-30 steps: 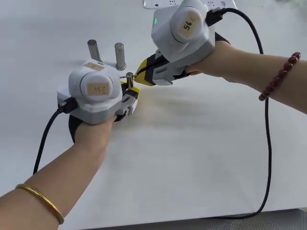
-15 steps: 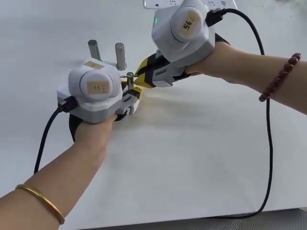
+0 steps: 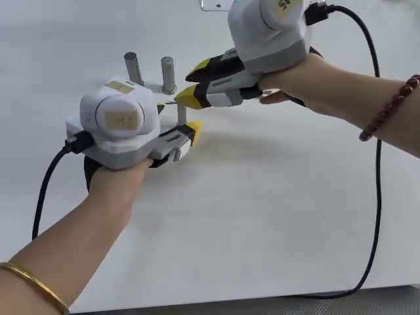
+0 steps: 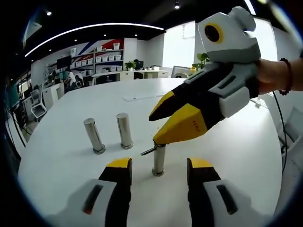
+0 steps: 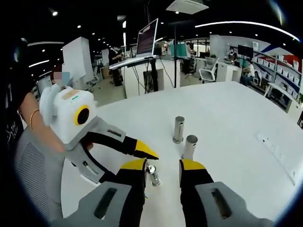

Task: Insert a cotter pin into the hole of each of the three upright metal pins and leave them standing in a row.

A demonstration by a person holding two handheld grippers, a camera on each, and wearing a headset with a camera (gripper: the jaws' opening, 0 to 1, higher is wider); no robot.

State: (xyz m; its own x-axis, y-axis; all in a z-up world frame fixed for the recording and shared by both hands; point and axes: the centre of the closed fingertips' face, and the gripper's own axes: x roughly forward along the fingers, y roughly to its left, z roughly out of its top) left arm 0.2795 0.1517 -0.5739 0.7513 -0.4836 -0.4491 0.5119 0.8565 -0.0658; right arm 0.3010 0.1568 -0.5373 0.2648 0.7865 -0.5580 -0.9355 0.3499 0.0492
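Appears to be insertion one of three, likely just finished. Cotter pin (image 4: 147, 151) lodged crosswise in near pin (image 4: 159, 160) top, stub poking left. Right gripper (image 3: 191, 83) spread above, pinching nothing, lower tip just beside pin top; cannot tell whether touching. Left gripper (image 4: 160, 164) spread too, jaws flanking near pin, apart from it.

Next, probably: check seating, lift right gripper clear without tipping the pin, fetch another cotter pin.

Far and left: left far pin (image 4: 94, 135) and right far pin (image 4: 124, 130), upright, close together, holes seemingly bare. Main hazard: left gripper hugging near pin, easy to knock. Beyond, power strip (image 3: 215, 5) at table (image 3: 275, 197) far edge; cable (image 3: 367, 216) looping right.
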